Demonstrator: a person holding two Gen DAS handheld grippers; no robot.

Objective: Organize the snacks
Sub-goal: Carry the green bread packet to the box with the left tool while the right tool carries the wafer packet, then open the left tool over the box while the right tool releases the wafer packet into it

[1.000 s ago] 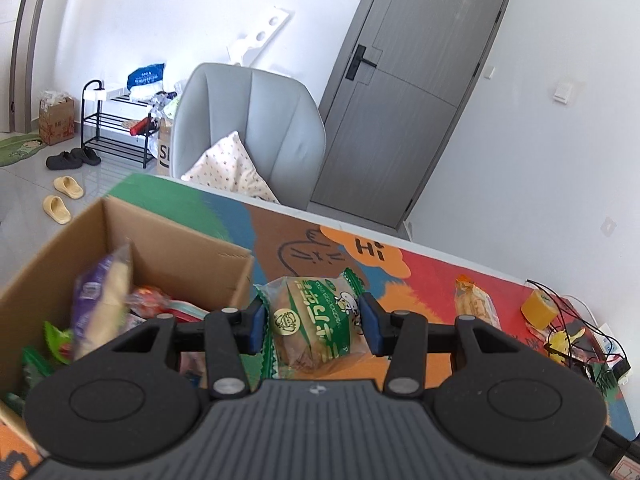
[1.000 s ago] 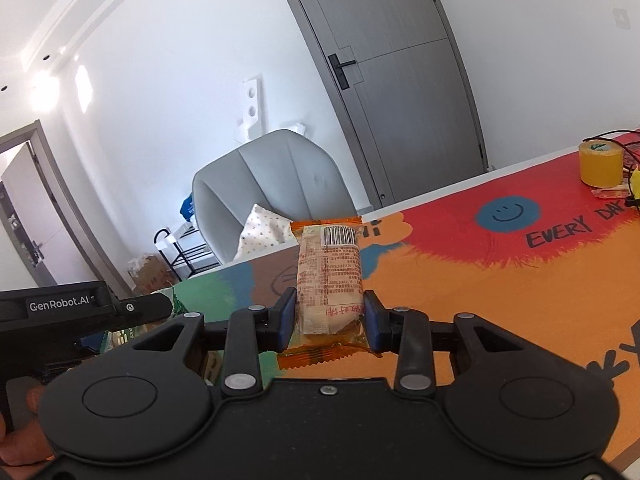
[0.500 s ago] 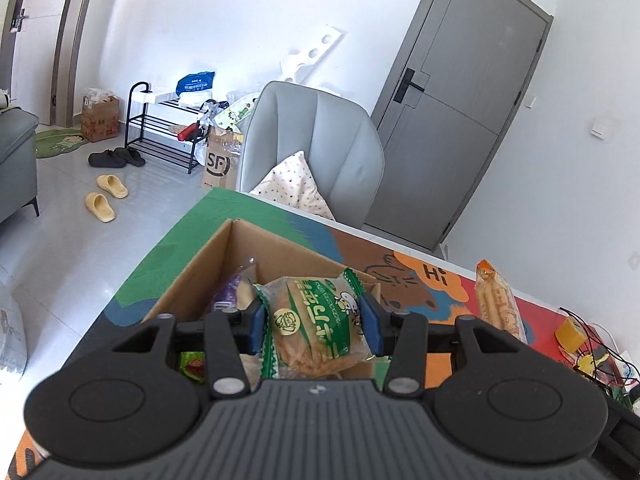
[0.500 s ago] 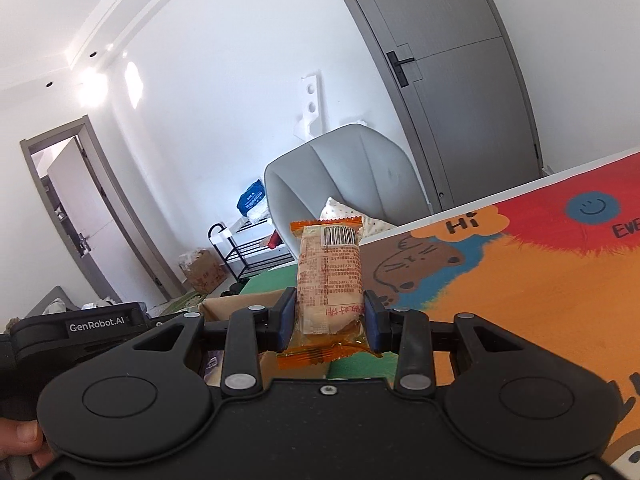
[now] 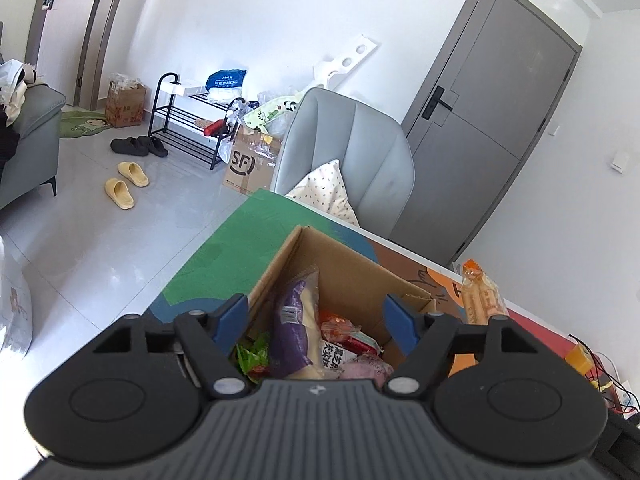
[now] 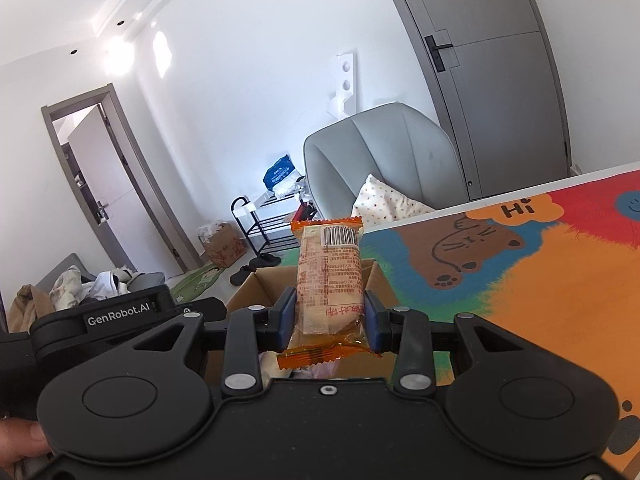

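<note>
The brown open-topped cardboard box (image 5: 352,276) stands at the green corner of the colourful printed table mat (image 6: 560,280), near the table's far edge by the grey chair. It already contains several snack packets, among them a purple-and-cream pouch (image 5: 294,320).

The right gripper (image 6: 330,316) is clenched on the long orange-edged wrapped biscuit bar (image 6: 329,276). The bar's long axis runs forward along the fingers, barcode end away from the camera. The box lies directly ahead of and below this bar, so the coming release likely depends on the bar clearing the near box wall.

The left gripper (image 5: 316,320) hangs over the box interior. Its jaws are opening, and nothing is gripped between the blue pads (image 5: 230,316).

The bar's glossy, crimped wrapper will probably slip easily.
</note>
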